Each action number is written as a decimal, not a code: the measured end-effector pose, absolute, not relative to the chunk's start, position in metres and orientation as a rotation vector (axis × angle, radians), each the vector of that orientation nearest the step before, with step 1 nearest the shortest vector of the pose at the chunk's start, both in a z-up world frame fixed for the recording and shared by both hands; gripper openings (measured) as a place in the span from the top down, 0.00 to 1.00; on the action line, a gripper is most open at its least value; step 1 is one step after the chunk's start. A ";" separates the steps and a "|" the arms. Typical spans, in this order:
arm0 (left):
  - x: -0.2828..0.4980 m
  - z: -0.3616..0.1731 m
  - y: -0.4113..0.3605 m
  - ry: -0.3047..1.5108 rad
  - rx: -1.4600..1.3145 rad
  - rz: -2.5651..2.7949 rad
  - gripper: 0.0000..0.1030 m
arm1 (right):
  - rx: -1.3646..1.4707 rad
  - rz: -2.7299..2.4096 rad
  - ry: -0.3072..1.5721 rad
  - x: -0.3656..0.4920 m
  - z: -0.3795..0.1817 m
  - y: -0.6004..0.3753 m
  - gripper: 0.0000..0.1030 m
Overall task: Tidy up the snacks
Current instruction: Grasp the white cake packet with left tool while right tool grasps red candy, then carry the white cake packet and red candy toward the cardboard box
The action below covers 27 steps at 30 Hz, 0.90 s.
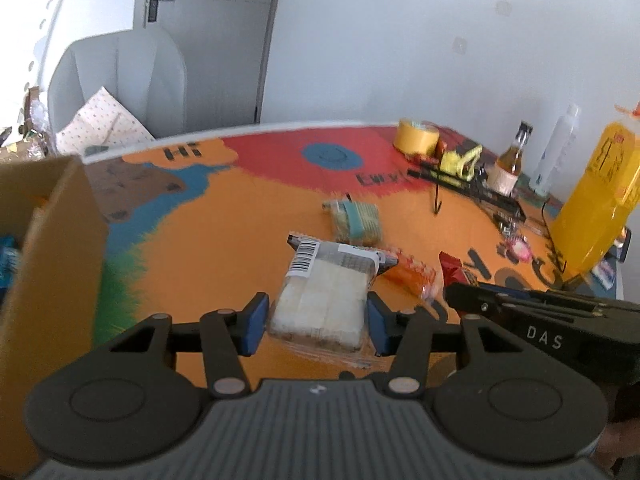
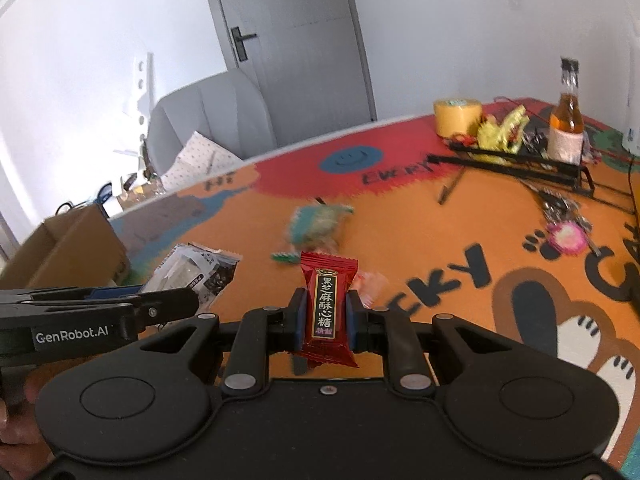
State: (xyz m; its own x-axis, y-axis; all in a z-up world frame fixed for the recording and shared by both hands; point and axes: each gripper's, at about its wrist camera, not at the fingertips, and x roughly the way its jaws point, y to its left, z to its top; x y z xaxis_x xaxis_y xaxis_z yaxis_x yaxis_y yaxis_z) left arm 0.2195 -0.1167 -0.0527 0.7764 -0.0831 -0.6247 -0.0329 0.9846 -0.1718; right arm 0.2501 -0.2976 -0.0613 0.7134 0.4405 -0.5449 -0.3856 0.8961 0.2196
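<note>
My left gripper (image 1: 316, 320) is shut on a clear-wrapped white cake snack (image 1: 324, 296) with a barcode label, held above the colourful mat. My right gripper (image 2: 325, 320) is shut on a red candy packet (image 2: 326, 304) with black and gold lettering. In the right wrist view the left gripper's snack (image 2: 196, 272) shows at the left, lifted. A green-and-beige snack (image 1: 354, 220) and an orange wrapped snack (image 1: 412, 276) lie on the mat (image 1: 240, 232). The green snack (image 2: 320, 224) appears blurred in the right wrist view. An open cardboard box (image 1: 44, 264) stands at the left.
A yellow tape roll (image 1: 416, 136), a small bottle (image 1: 512, 160), a black rack with a yellow toy (image 1: 464, 172) and a yellow bag (image 1: 596, 200) crowd the far right. A pink keychain (image 2: 566, 236) lies on the mat. A grey chair (image 1: 120, 80) stands behind the table.
</note>
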 end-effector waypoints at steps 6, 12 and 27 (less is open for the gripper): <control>0.205 -0.025 -0.099 0.618 -0.195 0.005 0.51 | 0.095 0.495 0.575 0.243 -0.039 -0.279 0.82; 0.195 -0.005 -0.078 0.587 -0.205 0.049 0.51 | 0.095 0.534 0.539 0.238 -0.021 -0.257 0.82; 0.164 0.020 -0.014 0.517 -0.236 0.181 0.51 | 0.087 0.623 0.507 0.230 0.000 -0.201 0.82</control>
